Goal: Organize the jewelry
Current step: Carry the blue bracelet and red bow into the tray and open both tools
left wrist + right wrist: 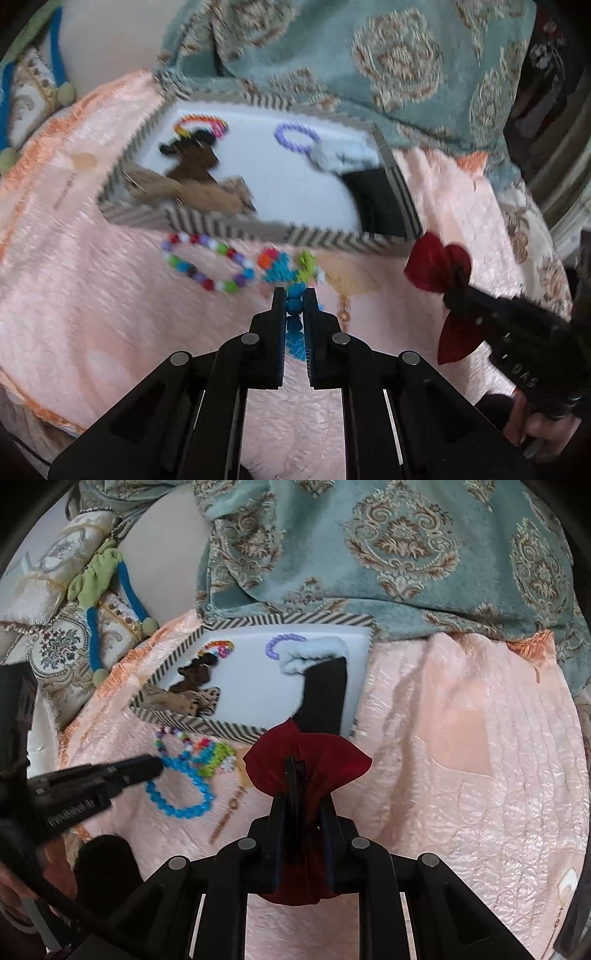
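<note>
My left tongs [294,295], lower centre of the left wrist view, are pressed together on a blue bead bracelet [294,305]; beads show between the pads. In the right wrist view the same bracelet [181,794] forms a loop on the peach quilted cloth [443,757], centre left, with my left tongs entering from the left edge and gripping its upper end.

My right tongs [301,771], lower centre of the right wrist view, pinch a dark red fabric bow [266,764], whose lobes fan out above and to both sides of the fingers. In the left wrist view this bow [436,266] sits at the right edge, at the tip of my right tongs [458,284].

A multicoloured bead bracelet [207,264] lies on the cloth, centre left, just below the box's near wall. Beside it, right, is a tangle of blue, green and orange beads [288,267]; it is too blurred to tell what piece it is.

The chevron-edged box [229,223], upper centre, holds a rainbow bead bracelet [201,123] and dark brown hair ties [192,155] at its left, a tan fabric piece [192,192] at its lower left, a purple bead bracelet [295,138] upper centre, a pale blue scrunchie [310,653] touching it, and a black piece [373,199] at its right.

A teal damask fabric [369,55] fills the top of both views.
</note>
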`<state>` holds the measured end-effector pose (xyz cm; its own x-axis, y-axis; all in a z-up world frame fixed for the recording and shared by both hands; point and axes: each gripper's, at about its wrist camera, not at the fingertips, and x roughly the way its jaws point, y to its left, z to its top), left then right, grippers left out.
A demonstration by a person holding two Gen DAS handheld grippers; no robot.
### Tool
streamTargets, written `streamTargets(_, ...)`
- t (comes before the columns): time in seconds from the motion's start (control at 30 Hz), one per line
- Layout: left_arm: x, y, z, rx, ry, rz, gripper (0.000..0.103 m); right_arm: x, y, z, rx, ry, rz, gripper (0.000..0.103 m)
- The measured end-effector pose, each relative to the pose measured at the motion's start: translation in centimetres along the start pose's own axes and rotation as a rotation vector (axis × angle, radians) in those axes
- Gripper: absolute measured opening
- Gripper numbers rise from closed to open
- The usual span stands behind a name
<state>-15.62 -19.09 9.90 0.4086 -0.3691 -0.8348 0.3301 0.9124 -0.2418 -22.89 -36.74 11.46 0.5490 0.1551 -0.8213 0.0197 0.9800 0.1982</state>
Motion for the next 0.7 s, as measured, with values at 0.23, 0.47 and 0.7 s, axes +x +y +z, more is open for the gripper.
streamTargets(0.23, -3.3, 2.3, 3.8, -0.034, -0.083, 0.020, 0.007, 0.3, 1.4, 2.1, 0.012, -0.026, 0.037, 0.016)
streamTargets(0.47, -2.8, 3.0, 8.3, -0.018, -0.116, 0.072, 0.007, 1.4, 1.2, 5.4, 0.027, -0.035, 0.048, 0.016)
streamTargets(0.7, 1.3, 3.0, 12.4, -0.033, -0.074, 0.073, 0.007, 4.0, -1.4, 10.4, 0.094, -0.028, 0.040, 0.016)
